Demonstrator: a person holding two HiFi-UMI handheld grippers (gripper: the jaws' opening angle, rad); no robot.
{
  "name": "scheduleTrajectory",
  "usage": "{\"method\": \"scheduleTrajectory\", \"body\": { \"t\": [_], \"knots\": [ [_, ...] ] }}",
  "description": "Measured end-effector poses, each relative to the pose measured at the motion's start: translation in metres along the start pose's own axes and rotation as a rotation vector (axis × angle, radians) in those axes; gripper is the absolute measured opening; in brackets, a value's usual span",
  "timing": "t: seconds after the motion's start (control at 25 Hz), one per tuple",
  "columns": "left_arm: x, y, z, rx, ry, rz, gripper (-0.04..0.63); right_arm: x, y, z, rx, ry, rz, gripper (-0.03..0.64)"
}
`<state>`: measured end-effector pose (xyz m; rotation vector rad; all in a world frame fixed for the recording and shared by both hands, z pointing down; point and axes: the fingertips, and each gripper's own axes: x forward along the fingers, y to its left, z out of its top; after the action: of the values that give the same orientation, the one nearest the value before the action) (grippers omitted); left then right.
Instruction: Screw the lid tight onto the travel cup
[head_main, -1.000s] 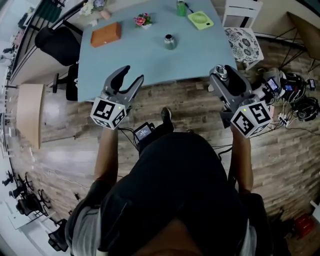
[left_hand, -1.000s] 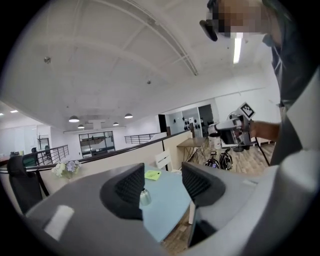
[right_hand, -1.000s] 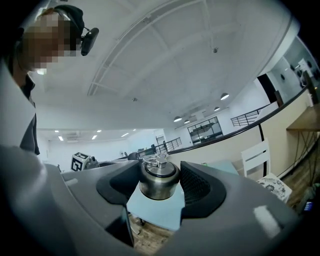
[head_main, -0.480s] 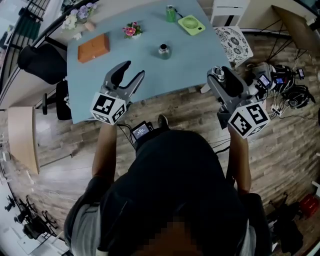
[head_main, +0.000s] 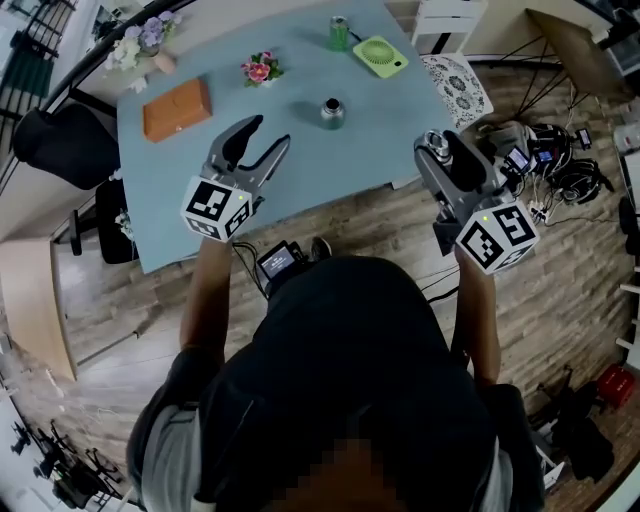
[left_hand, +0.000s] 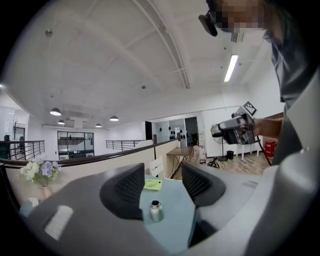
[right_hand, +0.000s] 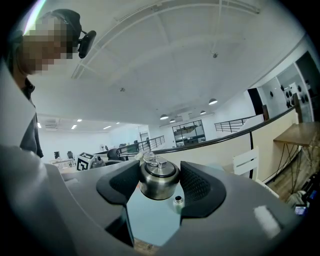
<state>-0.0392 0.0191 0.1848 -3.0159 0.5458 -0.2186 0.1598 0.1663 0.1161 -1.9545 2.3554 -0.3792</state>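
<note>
Moved forward since a second ago, the left gripper (head_main: 266, 133) hangs over the near edge of the tabletop (head_main: 290, 150), jaws apart and empty, the right gripper (head_main: 445, 150) clamps the steel lid (right_hand: 159, 177), and the cup (head_main: 332, 112) stands upright mid-tabletop.

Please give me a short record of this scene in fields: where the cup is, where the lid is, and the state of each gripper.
cup: travel cup upright on the blue table, mouth uncovered
lid: steel lid, apart from the cup
right gripper: closed on the lid
left gripper: jaws apart, nothing between them
task step: lid not yet on cup
</note>
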Motion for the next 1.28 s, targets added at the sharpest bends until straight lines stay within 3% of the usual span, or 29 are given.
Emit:
{"method": "scheduleTrajectory", "body": {
  "t": [0.6,1.28],
  "knots": [
    [-0.001,0.043,-0.018,-0.054,-0.055,0.002,0.284,0.059,0.027,0.008,-0.051,0.058,0.017,0.253],
    [0.053,0.057,-0.073,-0.119,0.065,0.026,0.284,0.159,-0.014,-0.016,-0.021,0.123,0.182,0.253]
  ]
}}
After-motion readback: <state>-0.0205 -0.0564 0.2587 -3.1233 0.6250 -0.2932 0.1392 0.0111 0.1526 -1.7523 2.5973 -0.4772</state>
